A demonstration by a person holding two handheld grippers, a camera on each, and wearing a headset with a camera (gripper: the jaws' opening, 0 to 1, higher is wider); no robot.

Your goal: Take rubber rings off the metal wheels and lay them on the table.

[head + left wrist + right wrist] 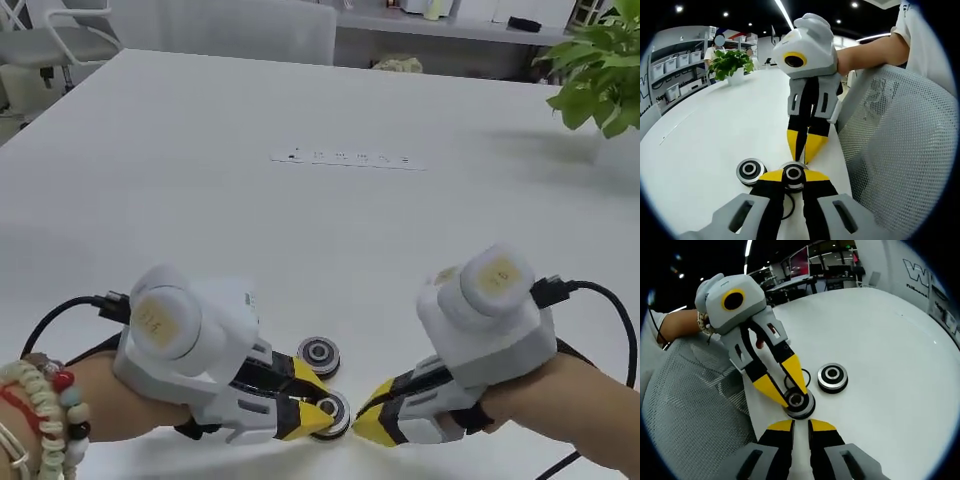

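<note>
We're clamping the near metal wheel (pixel 338 412) in the left gripper (pixel 322 405) to steady it, and bringing the right gripper (pixel 372 418), jaws pinched together and empty, to its rim.

Bright ceiling lights (pixel 785 15) shine on the white table (pixel 200 180). Shadows are soft. Gripper views bend at edges; far things look maybe blurry.
</note>
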